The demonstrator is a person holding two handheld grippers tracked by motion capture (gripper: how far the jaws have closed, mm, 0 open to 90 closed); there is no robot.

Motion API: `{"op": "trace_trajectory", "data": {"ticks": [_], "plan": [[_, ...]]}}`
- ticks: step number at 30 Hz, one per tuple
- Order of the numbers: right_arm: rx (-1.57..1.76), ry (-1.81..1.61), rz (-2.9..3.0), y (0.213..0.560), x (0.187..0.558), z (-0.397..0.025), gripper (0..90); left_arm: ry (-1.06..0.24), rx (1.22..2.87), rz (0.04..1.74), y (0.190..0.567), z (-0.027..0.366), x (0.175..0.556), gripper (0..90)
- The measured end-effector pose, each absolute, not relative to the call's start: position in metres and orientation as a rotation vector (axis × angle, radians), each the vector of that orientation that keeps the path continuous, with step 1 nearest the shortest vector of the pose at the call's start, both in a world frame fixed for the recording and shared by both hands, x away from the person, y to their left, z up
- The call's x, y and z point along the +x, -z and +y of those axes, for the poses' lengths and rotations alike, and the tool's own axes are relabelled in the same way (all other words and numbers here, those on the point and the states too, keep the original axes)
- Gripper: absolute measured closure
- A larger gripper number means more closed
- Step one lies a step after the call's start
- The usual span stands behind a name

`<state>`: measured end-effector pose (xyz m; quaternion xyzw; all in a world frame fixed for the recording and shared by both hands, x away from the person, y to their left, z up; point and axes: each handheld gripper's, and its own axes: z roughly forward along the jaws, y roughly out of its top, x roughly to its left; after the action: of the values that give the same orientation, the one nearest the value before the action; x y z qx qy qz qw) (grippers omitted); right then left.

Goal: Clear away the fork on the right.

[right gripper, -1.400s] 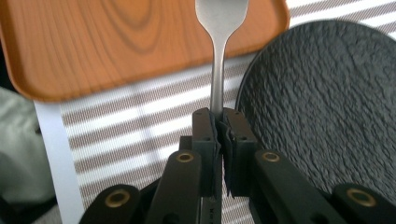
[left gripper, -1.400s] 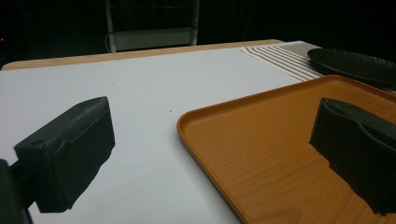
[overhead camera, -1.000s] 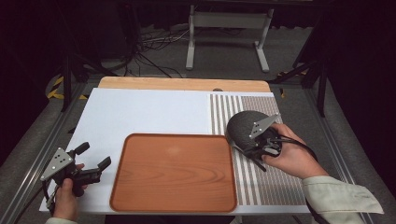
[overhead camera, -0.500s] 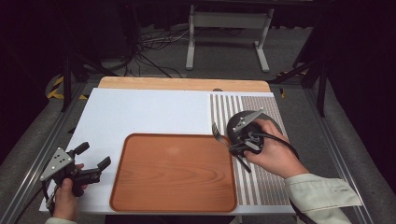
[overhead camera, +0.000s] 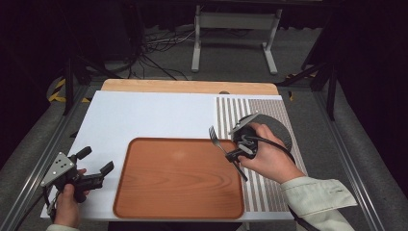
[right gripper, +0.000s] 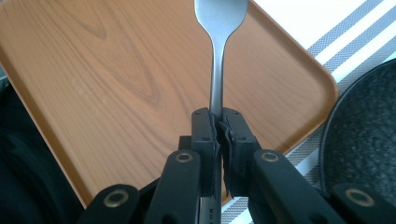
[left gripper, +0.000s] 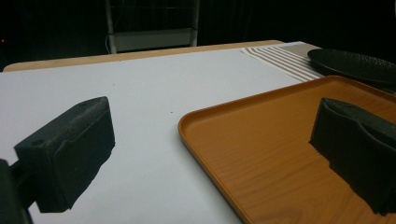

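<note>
A silver fork hangs over the right edge of the brown wooden tray, tines pointing away to the left. My right gripper is shut on its handle. In the right gripper view the fork rises straight from the closed right gripper, above the tray. My left gripper rests at the table's front left, open and holding nothing. In the left gripper view, my left gripper has its wide-apart pads framing the tray's near corner.
A black round plate lies on the striped mat behind the right hand; it appears as the plate and the plate. A white sheet covers the table, with a wooden strip along the far edge.
The right gripper has moved left from over the black plate to the tray's right edge, carrying the fork. The left gripper has stayed put.
</note>
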<state>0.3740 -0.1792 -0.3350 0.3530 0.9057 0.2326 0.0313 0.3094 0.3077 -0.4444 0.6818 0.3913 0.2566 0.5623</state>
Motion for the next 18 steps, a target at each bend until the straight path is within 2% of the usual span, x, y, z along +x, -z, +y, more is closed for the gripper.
{"op": "trace_trajectory", "data": {"ticks": [18], "plan": [[1.397,-0.581,2.758,0.354,0.378,-0.155,85.1,-0.603,1.605,0.922,0.444,0.308,0.31,0.6]]}}
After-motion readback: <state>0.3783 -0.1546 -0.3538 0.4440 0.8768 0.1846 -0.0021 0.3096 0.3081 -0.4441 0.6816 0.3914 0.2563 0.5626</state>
